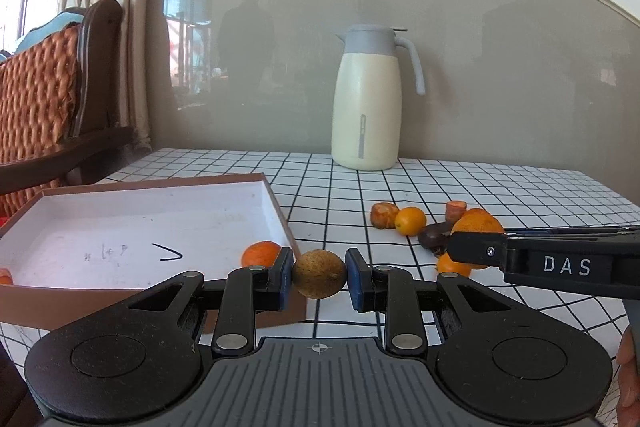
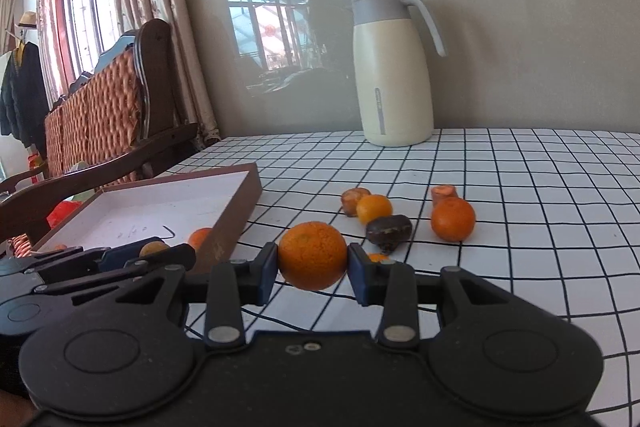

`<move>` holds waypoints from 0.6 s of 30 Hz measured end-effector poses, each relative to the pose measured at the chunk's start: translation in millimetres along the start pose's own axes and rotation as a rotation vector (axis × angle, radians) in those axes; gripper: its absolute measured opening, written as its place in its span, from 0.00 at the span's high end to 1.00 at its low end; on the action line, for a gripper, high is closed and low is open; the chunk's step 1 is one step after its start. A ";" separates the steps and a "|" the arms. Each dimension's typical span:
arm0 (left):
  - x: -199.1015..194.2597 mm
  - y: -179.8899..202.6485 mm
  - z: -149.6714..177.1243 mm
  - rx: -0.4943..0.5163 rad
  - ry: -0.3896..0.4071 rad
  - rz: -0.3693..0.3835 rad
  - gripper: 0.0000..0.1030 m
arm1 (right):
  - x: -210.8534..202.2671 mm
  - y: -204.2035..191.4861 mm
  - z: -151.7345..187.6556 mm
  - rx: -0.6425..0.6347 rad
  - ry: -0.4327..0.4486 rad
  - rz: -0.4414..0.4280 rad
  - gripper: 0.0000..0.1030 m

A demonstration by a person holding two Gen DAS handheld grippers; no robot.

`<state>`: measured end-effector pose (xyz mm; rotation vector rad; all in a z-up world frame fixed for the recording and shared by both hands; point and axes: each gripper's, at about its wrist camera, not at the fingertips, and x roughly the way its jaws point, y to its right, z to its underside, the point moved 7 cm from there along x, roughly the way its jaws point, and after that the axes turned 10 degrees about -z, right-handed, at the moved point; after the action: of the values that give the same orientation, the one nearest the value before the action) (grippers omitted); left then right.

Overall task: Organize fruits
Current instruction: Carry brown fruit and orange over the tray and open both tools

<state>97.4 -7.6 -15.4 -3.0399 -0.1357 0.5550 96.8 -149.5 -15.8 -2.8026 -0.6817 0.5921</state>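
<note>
My left gripper [image 1: 319,277] is shut on a small brown-green round fruit [image 1: 319,273], held above the near right corner of the shallow brown box [image 1: 120,219] with a white floor. An orange [image 1: 261,253] lies inside the box at that corner. My right gripper [image 2: 312,265] is shut on a large orange [image 2: 313,255], held above the checked tablecloth to the right of the box [image 2: 224,223]. On the cloth lie an orange [image 2: 453,219], a small yellow-orange fruit [image 2: 374,209], a dark brown fruit [image 2: 389,230] and two brownish-orange pieces [image 2: 354,199].
A cream and grey thermos jug [image 2: 394,75] stands at the back of the table by the wall. A wooden chair with a woven back [image 2: 100,115] stands left of the table. The left gripper shows in the right wrist view [image 2: 120,259].
</note>
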 end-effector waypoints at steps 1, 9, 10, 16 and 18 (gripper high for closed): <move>-0.8 -5.4 -0.4 -0.005 0.003 -0.009 0.72 | 2.9 -4.8 -1.0 -0.005 0.003 -0.013 0.72; -1.0 -45.1 -2.4 -0.054 0.010 -0.088 0.72 | 25.2 -40.3 -6.4 -0.037 0.008 -0.094 0.72; -0.8 -49.8 -2.3 -0.059 0.010 -0.097 0.72 | 27.3 -43.8 -6.8 -0.043 0.008 -0.101 0.72; -0.9 -77.8 0.1 -0.088 0.007 -0.156 0.72 | 41.0 -65.9 -5.5 -0.060 0.000 -0.142 0.72; -0.7 -86.1 0.2 -0.098 0.009 -0.175 0.72 | 45.2 -71.3 -5.4 -0.064 0.000 -0.153 0.72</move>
<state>90.0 78.0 -9.9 -3.0809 -0.4362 0.5359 107.6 -66.2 -6.1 -2.7750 -0.9197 0.5508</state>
